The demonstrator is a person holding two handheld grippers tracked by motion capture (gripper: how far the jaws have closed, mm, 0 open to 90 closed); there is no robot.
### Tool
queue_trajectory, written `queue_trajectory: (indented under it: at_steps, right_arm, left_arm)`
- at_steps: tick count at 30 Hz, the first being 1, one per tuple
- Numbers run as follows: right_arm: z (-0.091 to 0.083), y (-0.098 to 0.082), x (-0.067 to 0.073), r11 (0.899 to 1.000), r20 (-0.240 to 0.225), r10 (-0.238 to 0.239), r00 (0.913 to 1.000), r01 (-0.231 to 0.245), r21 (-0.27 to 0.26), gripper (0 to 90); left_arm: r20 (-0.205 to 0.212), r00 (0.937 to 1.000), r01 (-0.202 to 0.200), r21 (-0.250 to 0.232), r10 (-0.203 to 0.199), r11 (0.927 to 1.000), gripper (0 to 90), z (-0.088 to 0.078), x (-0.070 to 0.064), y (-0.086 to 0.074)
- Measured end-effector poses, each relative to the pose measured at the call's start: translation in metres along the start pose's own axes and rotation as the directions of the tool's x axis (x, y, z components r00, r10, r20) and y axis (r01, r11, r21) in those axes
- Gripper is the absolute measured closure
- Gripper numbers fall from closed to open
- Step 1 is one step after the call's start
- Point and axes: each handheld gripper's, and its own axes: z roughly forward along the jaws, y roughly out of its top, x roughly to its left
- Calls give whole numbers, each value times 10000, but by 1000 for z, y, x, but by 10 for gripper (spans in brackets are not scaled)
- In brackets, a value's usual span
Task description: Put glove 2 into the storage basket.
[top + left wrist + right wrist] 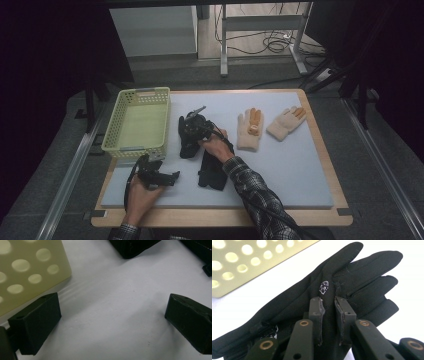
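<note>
Beside the basket (pixel 137 122), the right gripper (pixel 329 302) pinches a black glove (pixel 352 277); it should lift cleanly. The left gripper (pixel 112 315) rests with jaws spread apart.

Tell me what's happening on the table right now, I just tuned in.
A person is working with a handheld gripper in each hand. The right gripper has its fingers pinched on a fold of a black glove lying beside the yellow-green basket. The left gripper rests open on the white mat near the basket's corner, holding nothing. A second black glove lies by the right hand, and two cream gloves sit farther right. The basket's inside looks empty.
</note>
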Motion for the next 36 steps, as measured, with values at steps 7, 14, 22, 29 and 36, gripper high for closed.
queue_trajectory:
  at_steps: [7,14,22,29,36]
  right_arm:
    - [-22,2,5,9988,-72,-11,10000,8,-487,777]
    - [-64,4,8,9951,-187,226,9996,-243,-954,776]
    - [-112,-8,12,9899,-77,377,9993,-384,-1368,774]
    - [-141,-30,23,9889,71,546,9985,-531,-1388,773]
    - [-152,-55,30,9847,60,1030,9947,-1011,-1422,771]
  left_arm:
    - [7,10000,6,-19,-6,10000,4,0,0,0]
    - [2,10000,2,-18,-2,10000,4,0,0,0]
    - [-9,10000,-28,-15,28,10000,4,0,0,0]
    - [-18,10000,15,-43,-16,10000,4,0,0,0]
    - [-14,10000,20,-43,-20,10000,4,0,0,0]
